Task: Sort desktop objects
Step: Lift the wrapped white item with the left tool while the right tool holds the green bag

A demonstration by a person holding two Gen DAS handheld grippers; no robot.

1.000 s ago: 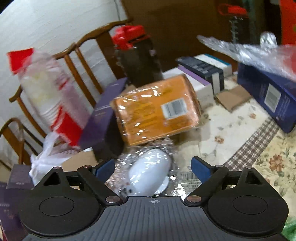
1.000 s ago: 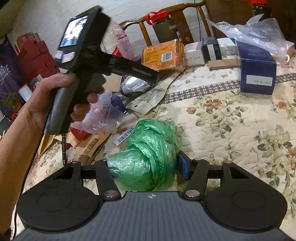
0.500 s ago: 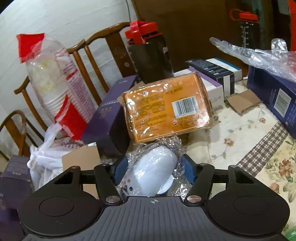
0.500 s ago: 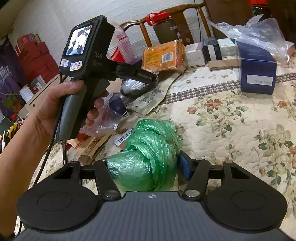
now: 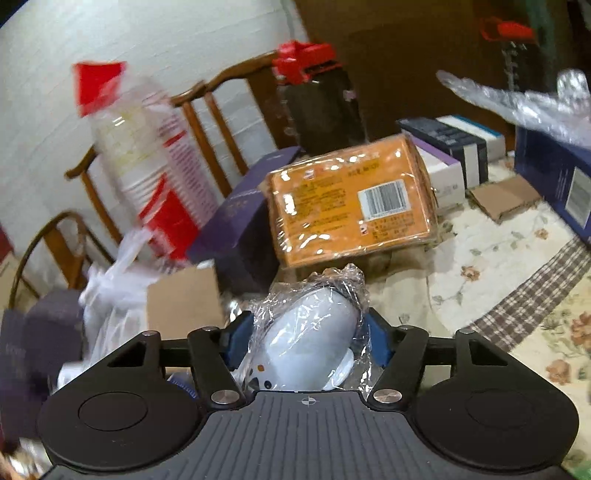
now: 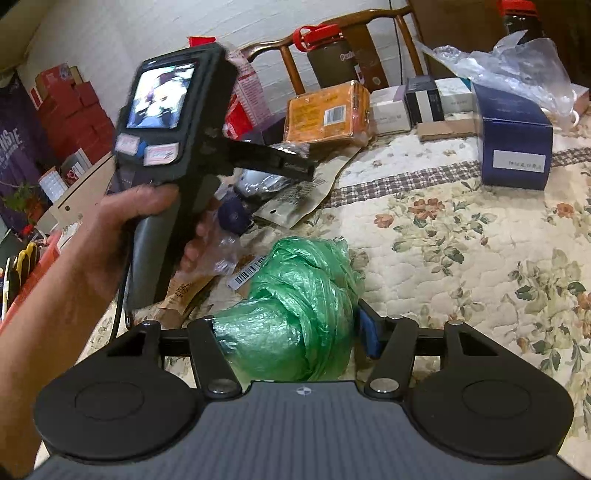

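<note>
Both cameras sit just behind their own fingers, angled down over the desk (image 6: 461, 229). The left view faces the cluttered far edge at close range. The right view looks from farther back. The 2 views share the orange packet (image 5: 351, 199) (image 6: 327, 112) and the chair (image 5: 221, 110) (image 6: 369, 22).

The left gripper (image 5: 308, 341) had just closed (low centre); the right gripper (image 6: 291, 338) stayed clamped; the left hand (image 6: 144, 229) gripped its handle.
</note>
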